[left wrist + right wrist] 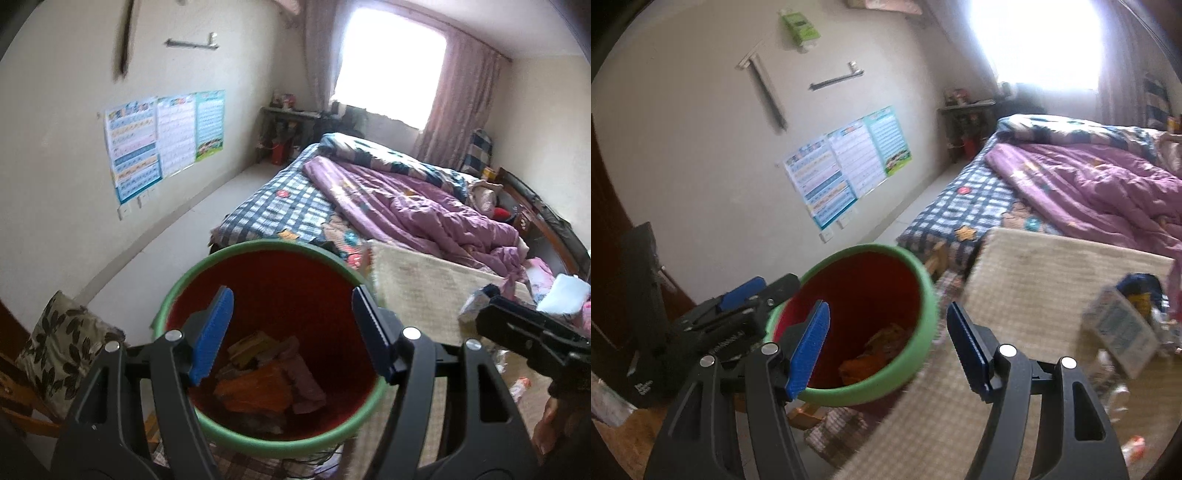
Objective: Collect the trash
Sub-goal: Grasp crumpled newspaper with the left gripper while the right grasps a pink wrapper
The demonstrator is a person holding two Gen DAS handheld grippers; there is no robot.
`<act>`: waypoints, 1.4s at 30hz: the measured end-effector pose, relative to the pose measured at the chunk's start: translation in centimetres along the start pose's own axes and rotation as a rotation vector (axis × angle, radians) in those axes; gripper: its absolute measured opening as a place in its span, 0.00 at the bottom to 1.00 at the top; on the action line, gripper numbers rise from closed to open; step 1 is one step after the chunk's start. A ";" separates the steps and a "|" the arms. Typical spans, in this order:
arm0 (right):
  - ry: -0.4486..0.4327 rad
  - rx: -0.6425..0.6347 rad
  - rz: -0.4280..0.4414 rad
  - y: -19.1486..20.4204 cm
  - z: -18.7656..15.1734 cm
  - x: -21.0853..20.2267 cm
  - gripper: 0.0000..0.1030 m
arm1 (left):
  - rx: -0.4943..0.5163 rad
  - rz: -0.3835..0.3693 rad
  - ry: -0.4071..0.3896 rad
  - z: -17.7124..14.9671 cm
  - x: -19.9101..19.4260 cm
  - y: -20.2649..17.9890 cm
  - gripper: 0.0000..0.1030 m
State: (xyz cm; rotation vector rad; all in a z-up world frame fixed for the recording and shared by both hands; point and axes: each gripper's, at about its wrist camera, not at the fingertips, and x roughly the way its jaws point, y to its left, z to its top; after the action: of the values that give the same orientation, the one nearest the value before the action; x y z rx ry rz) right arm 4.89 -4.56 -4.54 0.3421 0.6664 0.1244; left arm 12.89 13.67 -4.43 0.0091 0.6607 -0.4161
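Green-rimmed red trash bin [266,258] stands upright beside the bed, orange and brown wrappers [266,384] piled at its bottom

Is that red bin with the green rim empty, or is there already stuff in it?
Not empty. The bin holds a small pile of crumpled wrappers on its bottom; most of the red inside wall is bare, so it is far from full.
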 end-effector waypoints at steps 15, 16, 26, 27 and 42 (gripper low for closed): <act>-0.055 0.234 -0.252 -15.4 -4.9 -9.3 0.63 | 0.062 -0.093 0.056 -3.3 -0.2 -10.9 0.62; -0.061 0.249 -0.270 -16.6 -5.0 -10.1 0.63 | 0.063 -0.094 0.062 -3.6 -0.2 -11.6 0.62; -0.062 0.314 -0.321 -24.6 -6.9 -14.3 0.63 | 0.045 -0.140 0.126 -5.7 0.7 -17.2 0.62; -0.059 0.312 -0.321 -24.8 -6.9 -14.4 0.63 | 0.049 -0.150 0.138 -5.9 1.1 -17.8 0.62; -0.057 0.299 -0.319 -29.0 -5.3 -14.6 0.63 | 0.039 -0.241 0.412 -8.6 10.0 -24.6 0.62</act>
State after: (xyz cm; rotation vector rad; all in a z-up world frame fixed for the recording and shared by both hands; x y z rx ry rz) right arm -9.75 -33.56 -10.04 0.5192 0.6755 -0.2909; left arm 5.61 -11.40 -14.24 0.0540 1.0656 -0.6687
